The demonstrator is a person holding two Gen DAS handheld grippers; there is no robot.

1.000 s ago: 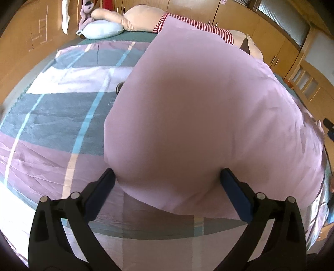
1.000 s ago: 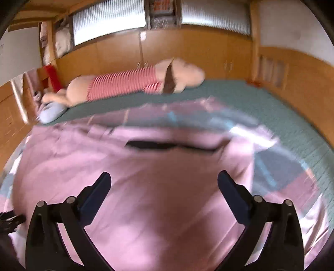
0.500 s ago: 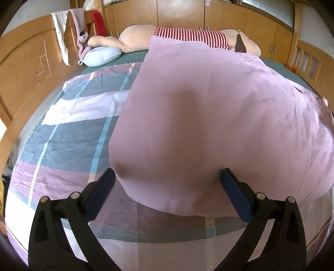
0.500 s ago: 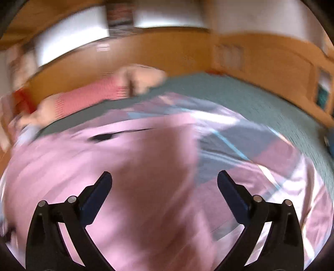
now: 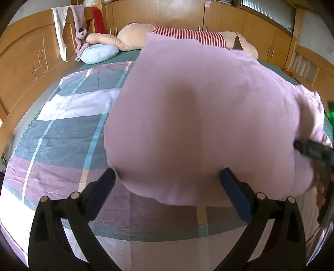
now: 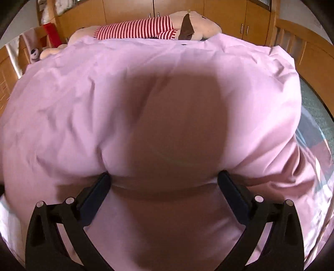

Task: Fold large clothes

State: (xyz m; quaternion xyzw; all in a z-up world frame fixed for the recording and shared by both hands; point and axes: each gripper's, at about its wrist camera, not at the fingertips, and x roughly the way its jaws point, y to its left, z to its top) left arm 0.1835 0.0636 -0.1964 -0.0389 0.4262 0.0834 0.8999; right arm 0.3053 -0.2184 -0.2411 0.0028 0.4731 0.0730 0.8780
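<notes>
A large pink garment lies spread on the plaid bed sheet, its near hem bulging just past my left gripper. That gripper is open, its blue pads wide apart on either side of the hem, gripping nothing. In the right wrist view the same pink garment fills almost the whole frame, creased and puffed up. My right gripper is open too, with a fold of cloth swelling between its spread fingers. The right gripper also shows dark at the left view's right edge, pressed against the garment.
A long plush toy in a red-striped shirt lies across the far side of the bed. A light blue pillow sits by the wooden headboard. Wooden wardrobes line the back wall. Green bedspread shows at the right.
The right gripper swung back from the bed's right side and now sits low against the pink garment. It has come into the left view's right edge. The left gripper barely moved.
</notes>
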